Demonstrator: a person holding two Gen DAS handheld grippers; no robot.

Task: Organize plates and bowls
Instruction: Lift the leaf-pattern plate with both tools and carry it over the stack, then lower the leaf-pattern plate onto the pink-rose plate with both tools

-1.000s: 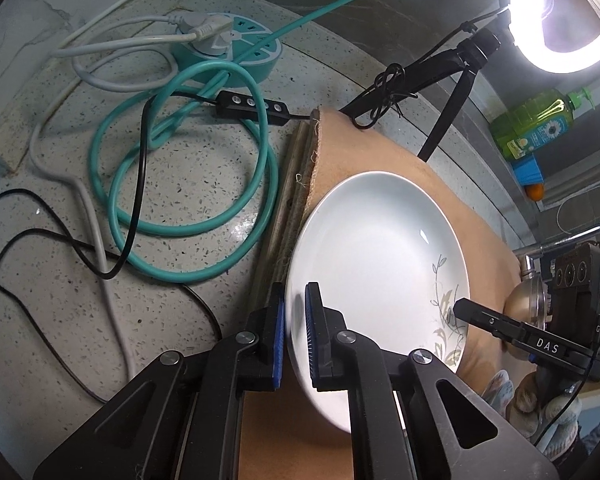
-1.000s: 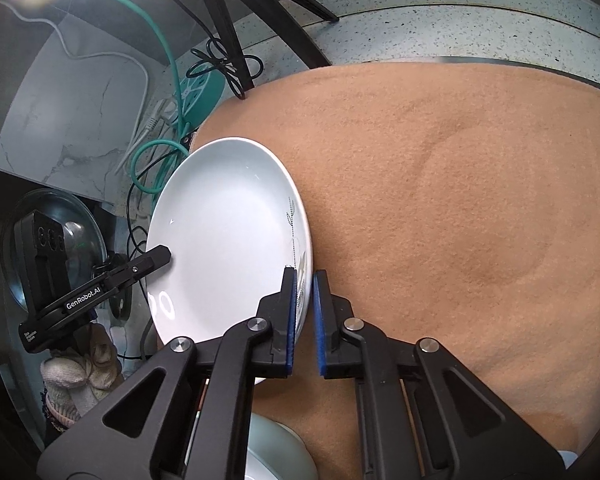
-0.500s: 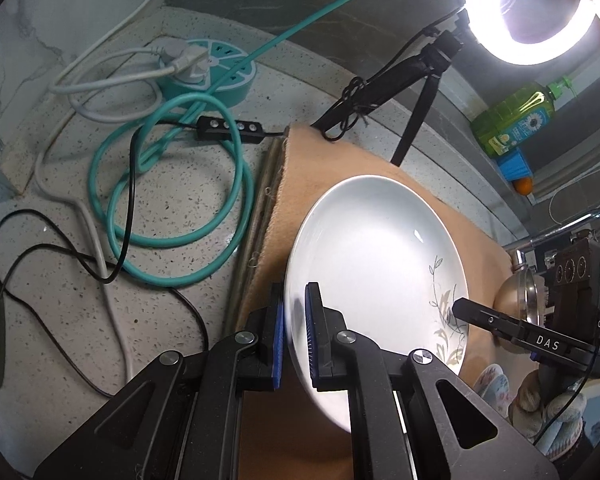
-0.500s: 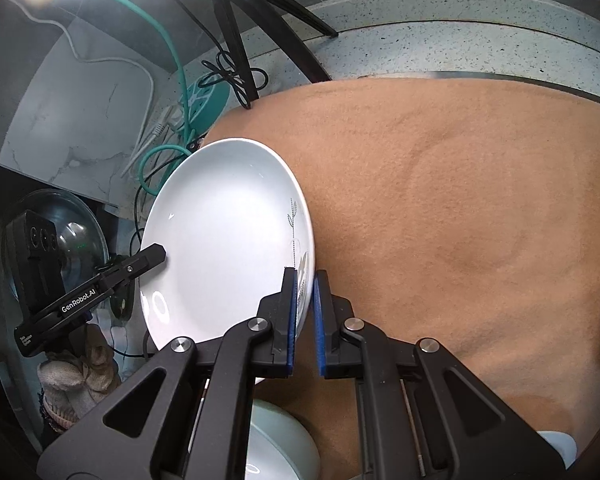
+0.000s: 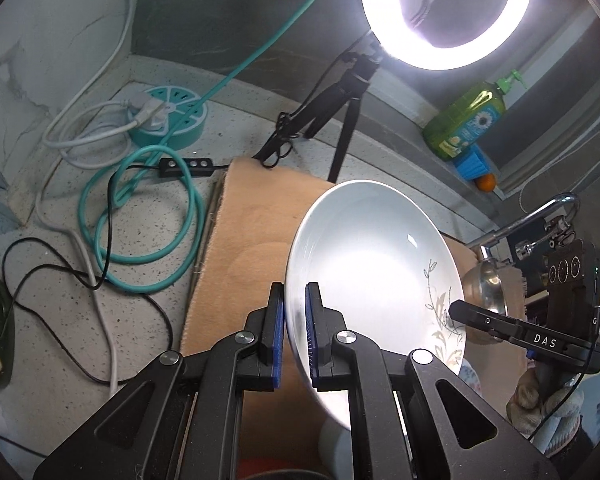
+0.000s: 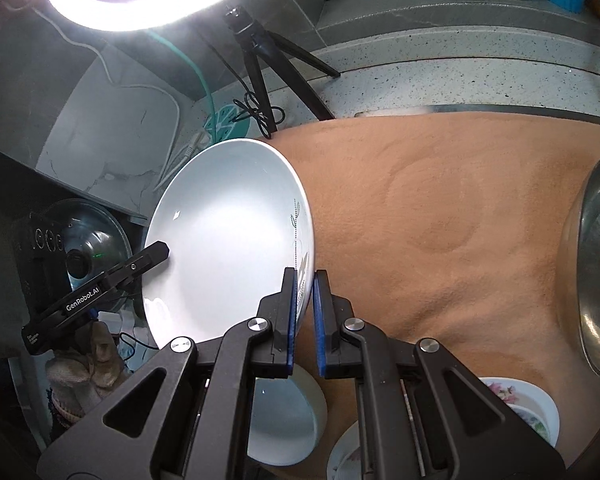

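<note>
Two claws share one white plate [image 5: 374,276], each pinching the rim on opposite sides: the left claw [image 5: 296,334] is clamped on the plain edge, and the right claw [image 6: 305,312] is clamped on the edge with the grey leaf pattern. Between them the plate hangs clear above the tan cloth [image 6: 440,216] that covers the table [image 5: 52,320], tilted so its hollow faces up and toward the ring light [image 5: 446,12]. Because the grip points sit across from each other, the line between the claws runs straight through the plate's middle, and I'd judge that any move has to keep both hands travelling together or the rim will twist in the pads. Neither hand is nearer; each already has its side. Below the right claw sit a white bowl [image 6: 284,420] and a small flowered dish [image 6: 528,408], close under the plate's near edge, so lowering straight down looks crowded. Open cloth lies out ahead and to the right, up to a steel bowl [image 6: 596,264] at the far right edge. To the left, the cloth ends at a loop of teal cable [image 5: 148,216] and a round power strip [image 5: 168,120], and the light's tripod [image 6: 268,76] stands at the back edge. The free room, as I see it, is the middle of the cloth.
</note>
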